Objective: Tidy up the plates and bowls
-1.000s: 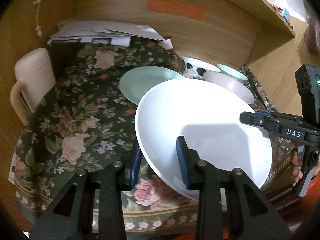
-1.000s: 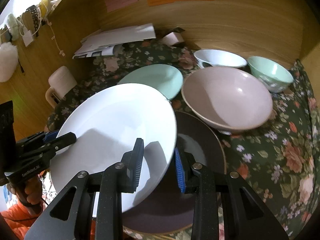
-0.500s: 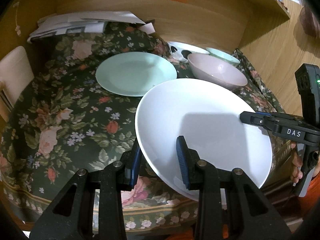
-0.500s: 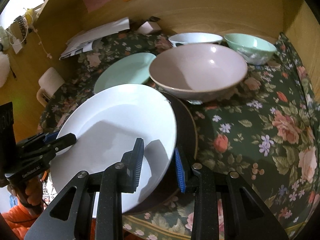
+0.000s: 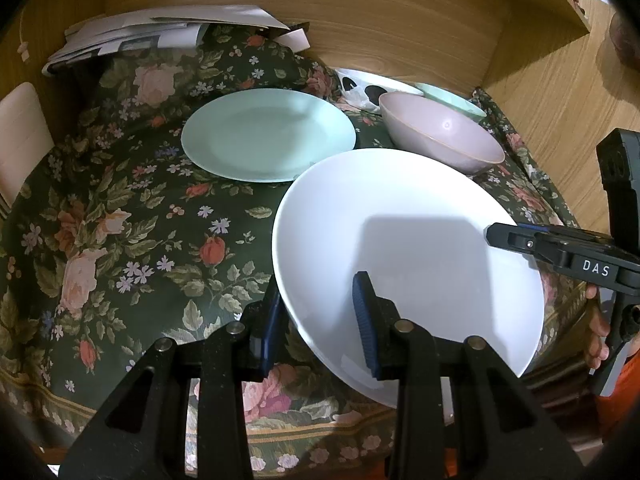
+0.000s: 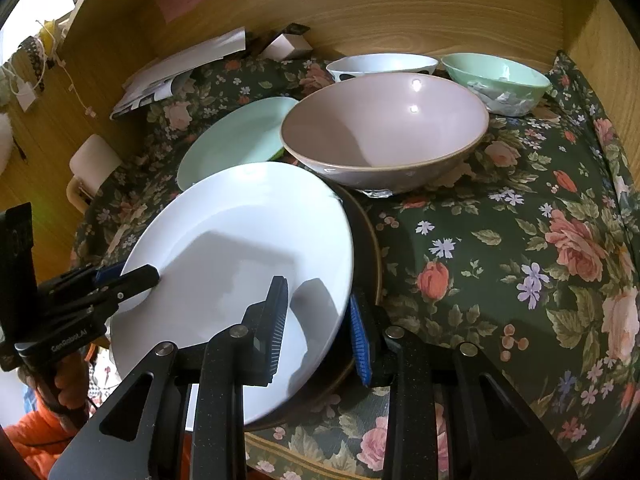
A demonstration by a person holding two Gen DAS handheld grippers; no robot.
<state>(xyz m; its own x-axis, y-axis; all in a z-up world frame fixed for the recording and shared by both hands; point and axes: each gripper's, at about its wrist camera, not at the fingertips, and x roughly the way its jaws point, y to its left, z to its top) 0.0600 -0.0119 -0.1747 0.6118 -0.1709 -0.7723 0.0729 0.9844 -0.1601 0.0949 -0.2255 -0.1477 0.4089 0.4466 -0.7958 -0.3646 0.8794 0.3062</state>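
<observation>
Both grippers hold one large white plate (image 5: 408,248), also in the right wrist view (image 6: 240,248). My left gripper (image 5: 320,320) is shut on its left rim. My right gripper (image 6: 318,328) is shut on its right rim. The plate hangs tilted over a dark brown plate (image 6: 366,240) at the table's front edge. Behind it lie a mint plate (image 5: 268,132) and a large pink bowl (image 6: 384,128). A white bowl with black spots (image 6: 380,65) and a mint bowl (image 6: 496,76) stand at the back.
A floral cloth (image 6: 520,240) covers the table. Wooden walls (image 5: 400,32) close the back and right. A stack of papers (image 5: 152,36) and a small box (image 6: 286,46) lie at the back left. A cream chair back (image 5: 20,136) stands to the left.
Both grippers with the white plate have come lower and closer to the table. The dishes behind now look nearer. The grip on the plate is unchanged.
</observation>
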